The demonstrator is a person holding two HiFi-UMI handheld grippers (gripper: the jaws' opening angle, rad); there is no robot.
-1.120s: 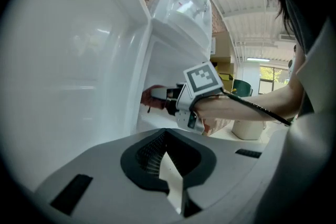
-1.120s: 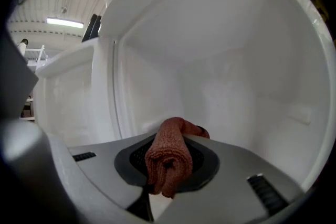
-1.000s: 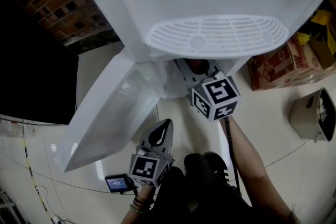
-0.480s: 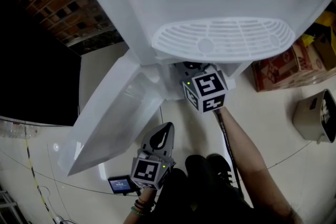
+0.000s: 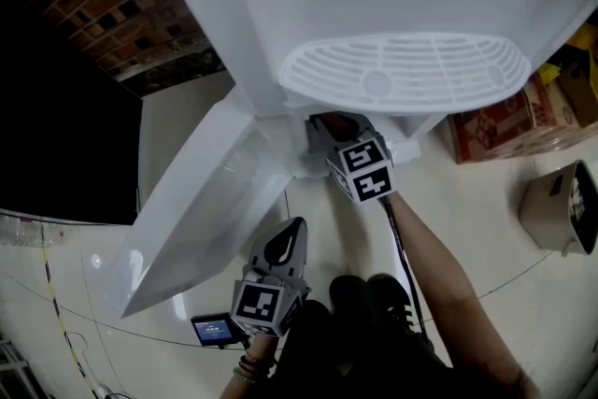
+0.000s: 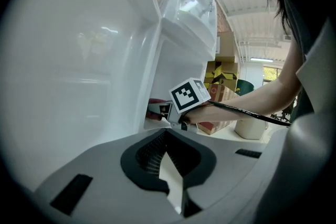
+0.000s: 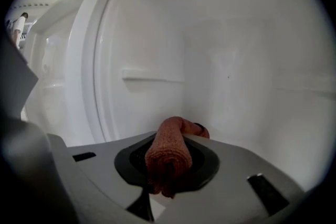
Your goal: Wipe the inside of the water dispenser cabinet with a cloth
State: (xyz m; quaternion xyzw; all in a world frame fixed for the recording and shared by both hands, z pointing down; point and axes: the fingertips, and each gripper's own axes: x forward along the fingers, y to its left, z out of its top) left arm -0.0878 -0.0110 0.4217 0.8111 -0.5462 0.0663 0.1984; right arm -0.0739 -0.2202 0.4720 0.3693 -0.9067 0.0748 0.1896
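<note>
Closest in, the left gripper (image 5: 293, 234) hangs over the floor (image 5: 495, 201) with its jaws together and nothing between them, just beside the free edge of the swung-open door (image 5: 196, 210). Beyond it, the right gripper (image 5: 329, 124) reaches under the drip tray (image 5: 406, 75) into the cabinet (image 7: 236, 76). It is clamped on a rolled reddish cloth (image 7: 169, 155), with white walls close around it.

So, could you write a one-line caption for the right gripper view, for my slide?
Right gripper shut on a rolled orange cloth inside the white cabinet.
</note>
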